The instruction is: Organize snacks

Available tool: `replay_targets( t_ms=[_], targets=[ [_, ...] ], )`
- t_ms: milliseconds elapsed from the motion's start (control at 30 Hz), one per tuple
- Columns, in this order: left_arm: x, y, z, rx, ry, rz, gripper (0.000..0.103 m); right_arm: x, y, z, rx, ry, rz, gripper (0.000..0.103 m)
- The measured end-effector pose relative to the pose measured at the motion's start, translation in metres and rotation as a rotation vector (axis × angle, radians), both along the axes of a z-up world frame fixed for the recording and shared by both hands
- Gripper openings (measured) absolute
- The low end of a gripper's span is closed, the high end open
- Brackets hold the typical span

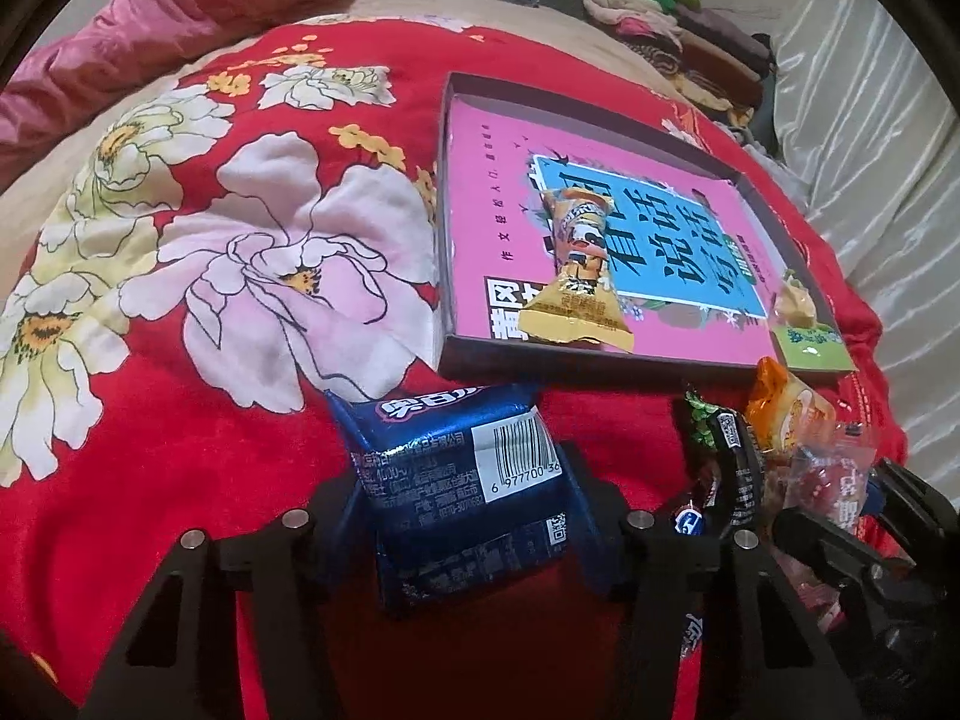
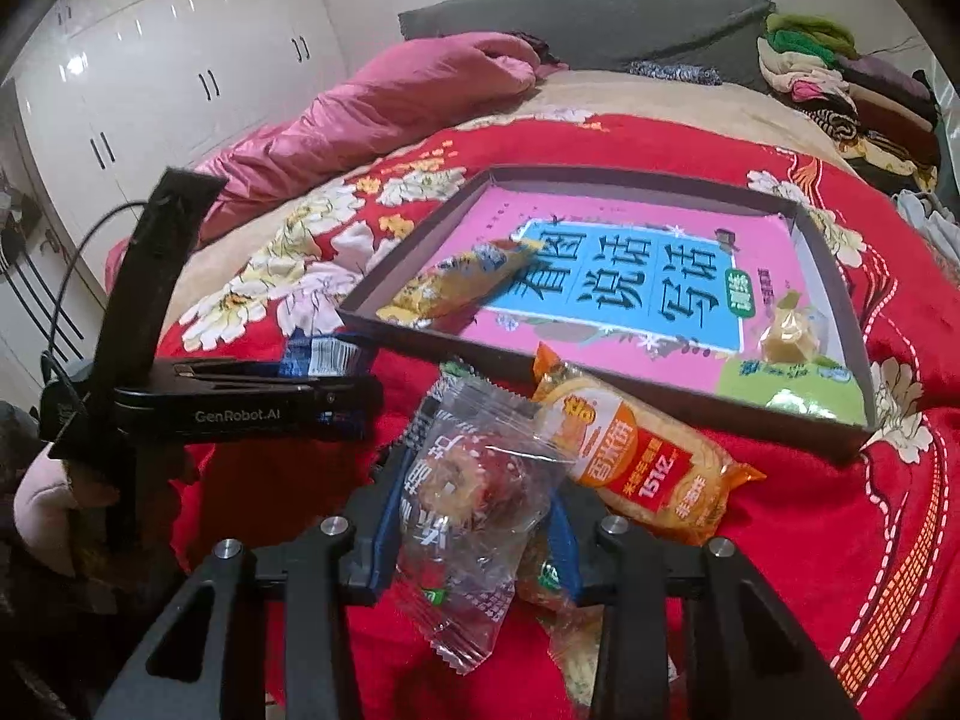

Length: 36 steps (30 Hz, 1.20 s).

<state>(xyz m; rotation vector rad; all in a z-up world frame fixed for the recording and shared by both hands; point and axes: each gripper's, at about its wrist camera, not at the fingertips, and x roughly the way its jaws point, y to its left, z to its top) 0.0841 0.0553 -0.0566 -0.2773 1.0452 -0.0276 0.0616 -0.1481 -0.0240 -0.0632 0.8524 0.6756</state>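
**Both grippers loaded, tray has two snacks in it**

Red floral blanket (image 1: 180, 420) covers the bed; everything sits on it. Pink duvet (image 2: 372, 108) bunched up at the far side, folded clothes pile (image 2: 852, 78) in the far corner.

Shallow tray (image 2: 840, 276), dark rim, pink/blue printed bottom, lies flat on the blanket ahead of both grippers. Inside: yellow snack packet (image 1: 579, 264) near the left edge, small pale wrapped candy (image 2: 786, 330) at the right near corner.

Orange rice-cracker pack (image 2: 648, 456) lies on the blanket just outside the tray's near rim, beside the right gripper's load.

Left gripper (image 1: 474, 516): jaws closed down on a blue foil packet (image 1: 462, 492), barcode side up, held just short of the tray's near rim.

Right gripper (image 2: 474, 528): jaws clamped on a clear-wrapped pastry (image 2: 474, 498); more wrappers are crowded under it, can't separate them.
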Motion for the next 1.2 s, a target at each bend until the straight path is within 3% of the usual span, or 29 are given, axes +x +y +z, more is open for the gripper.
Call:
replay_targets(
  t_ms=[333,600,900,1200],
  targets=[
    [-0.01,0.006,0.015,-0.083,0.011,0.003,0.055,0.007,-0.012,0.008,0.048,-0.011,-0.034,0.041],
    [-0.017,-0.002,0.038,-0.125,-0.053,-0.033,0.055,0.008,-0.018,0.011,0.073,-0.021,-0.048,0.041],
    [-0.021,-0.008,0.054,-0.083,-0.11,-0.054,0.055,0.013,-0.029,0.015,0.107,-0.024,-0.079,0.041],
    [-0.023,-0.01,0.062,-0.094,-0.138,-0.065,0.055,0.012,-0.033,0.021,0.111,-0.046,-0.087,0.041]
  ],
)
